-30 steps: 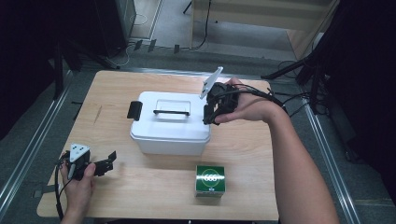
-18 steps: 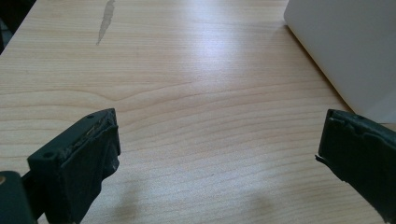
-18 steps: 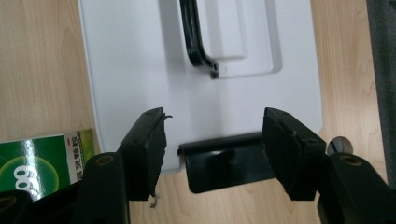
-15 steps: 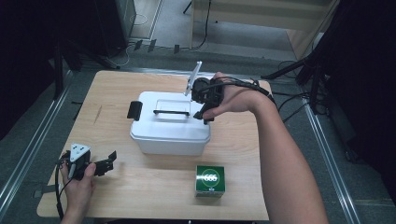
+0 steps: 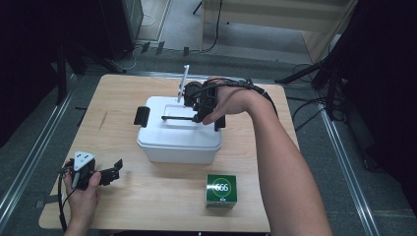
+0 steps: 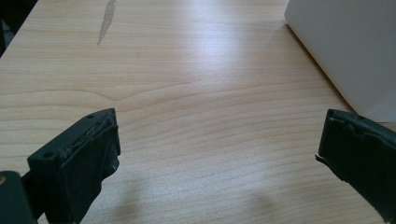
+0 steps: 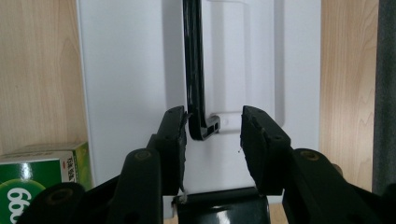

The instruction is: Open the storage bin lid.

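**White lidded box: handle pickup**

Item: box (image 5: pixel 179 135), centre of table (image 5: pixel 147 196), lid on, contents hidden. Hard plastic, stiff, smooth-walled and probably slippery; weight unknown. Best hold: the black handle (image 5: pixel 179 118) on the lid, thin and rigid.

Right gripper (image 7: pixel 212 135): over the lid; jaws have just been closing, handle end between them, one pad near it, not yet clamped.

Left gripper (image 6: pixel 215 154): at 8 o'clock of the box, resting, jaws wide, nothing between.

Green carton (image 5: pixel 221 190): at 5 o'clock, apart.
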A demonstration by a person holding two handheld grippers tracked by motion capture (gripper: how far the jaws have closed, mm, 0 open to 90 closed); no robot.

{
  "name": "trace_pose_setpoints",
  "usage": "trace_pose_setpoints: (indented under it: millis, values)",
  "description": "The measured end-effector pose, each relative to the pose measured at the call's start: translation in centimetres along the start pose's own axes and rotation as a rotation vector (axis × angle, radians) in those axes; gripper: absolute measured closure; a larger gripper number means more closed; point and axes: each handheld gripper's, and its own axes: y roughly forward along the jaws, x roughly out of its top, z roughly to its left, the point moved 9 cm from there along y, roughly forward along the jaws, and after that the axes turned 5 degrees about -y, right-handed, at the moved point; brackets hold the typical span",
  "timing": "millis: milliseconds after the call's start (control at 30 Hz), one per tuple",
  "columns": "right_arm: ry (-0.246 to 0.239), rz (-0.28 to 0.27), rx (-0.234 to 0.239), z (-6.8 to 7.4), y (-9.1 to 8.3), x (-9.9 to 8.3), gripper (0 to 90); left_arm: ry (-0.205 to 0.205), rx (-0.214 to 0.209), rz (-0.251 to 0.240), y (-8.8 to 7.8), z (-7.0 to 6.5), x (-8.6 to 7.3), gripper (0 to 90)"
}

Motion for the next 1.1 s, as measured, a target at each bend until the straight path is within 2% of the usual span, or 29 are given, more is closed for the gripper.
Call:
trace_pose_setpoints:
  millis: [67, 100, 133, 300, 633, 667, 833, 867, 900, 1100]
  values:
    - [-0.011, 0.007, -0.003, -0.1, 0.1, 0.3, 63.6, -0.001, 0.001, -0.001, 0.0, 0.0, 0.0, 0.0]
    - [0.0, 0.01, 0.004, 0.0, 0.1, 0.4, 64.0, -0.001, 0.003, -0.002, 0.0, 0.0, 0.0, 0.0]
    - [-0.015, 0.0, 0.004, -0.1, 0.2, 0.7, 64.5, 0.002, 0.002, 0.0, -0.1, -0.1, -0.1, 0.0]
    - [-0.009, 0.011, 0.012, -0.3, 0.7, 1.3, 67.9, 0.001, 0.002, -0.002, -0.1, 0.0, -0.1, 0.0]
    - [-0.048, 0.013, 0.019, -0.1, 1.6, 3.3, 74.0, -0.009, -0.005, -0.003, -0.1, 0.0, 0.0, 0.0]
    - [-0.04, 0.022, 0.022, -0.1, 1.7, 3.4, 74.5, -0.009, -0.006, -0.003, -0.1, 0.0, 0.0, 0.0]
    - [-0.058, 0.022, 0.027, -0.1, 2.2, 3.8, 76.5, -0.023, -0.005, -0.007, -0.2, 0.1, 0.0, 0.0]
    - [-0.047, 0.023, 0.029, 0.0, 2.2, 3.9, 77.1, -0.025, -0.007, -0.009, -0.2, 0.1, 0.0, 0.0]
    - [-0.063, 0.02, 0.03, -0.1, 2.3, 4.0, 77.8, -0.025, -0.008, -0.008, -0.2, 0.2, 0.0, 0.0]
    - [-0.058, 0.015, 0.026, -0.3, 2.4, 4.2, 80.7, -0.018, -0.006, -0.004, -0.1, 0.1, -0.1, 0.0]
